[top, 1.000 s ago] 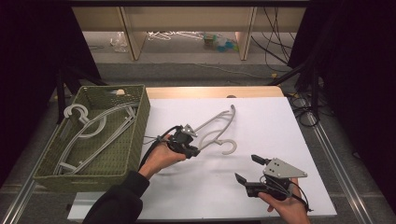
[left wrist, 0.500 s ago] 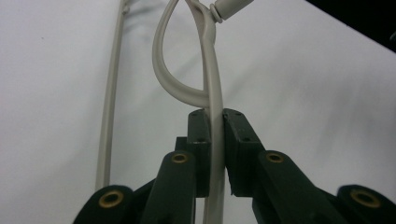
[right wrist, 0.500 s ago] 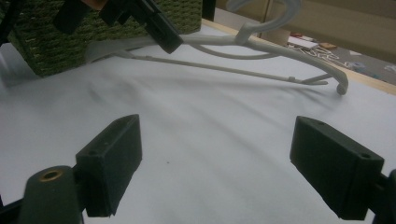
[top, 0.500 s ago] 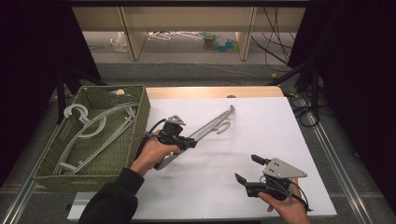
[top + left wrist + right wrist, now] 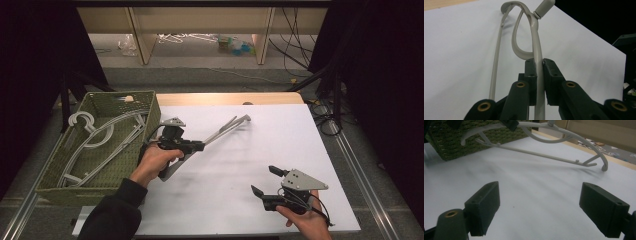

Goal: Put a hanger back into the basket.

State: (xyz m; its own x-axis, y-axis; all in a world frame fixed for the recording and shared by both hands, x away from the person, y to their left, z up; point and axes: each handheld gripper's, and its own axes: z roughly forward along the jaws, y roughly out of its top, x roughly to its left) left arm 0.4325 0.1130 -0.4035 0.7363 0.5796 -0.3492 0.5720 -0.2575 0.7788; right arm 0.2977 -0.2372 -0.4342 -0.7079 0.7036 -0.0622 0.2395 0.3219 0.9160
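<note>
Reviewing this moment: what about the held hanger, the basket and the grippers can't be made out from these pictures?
- Held hanger: in the left gripper view its lower arm runs off the bottom edge behind the left gripper fingers.
- Basket: in the high view the hangers inside overlap, so their number is unclear.
- Right gripper: its body is cut off by the bottom edge of the right gripper view.

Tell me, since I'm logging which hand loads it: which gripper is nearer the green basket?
Left. The left gripper, shut on a hanger, is just beside the basket. The right gripper sits open, far across the table, near its front edge.
</note>
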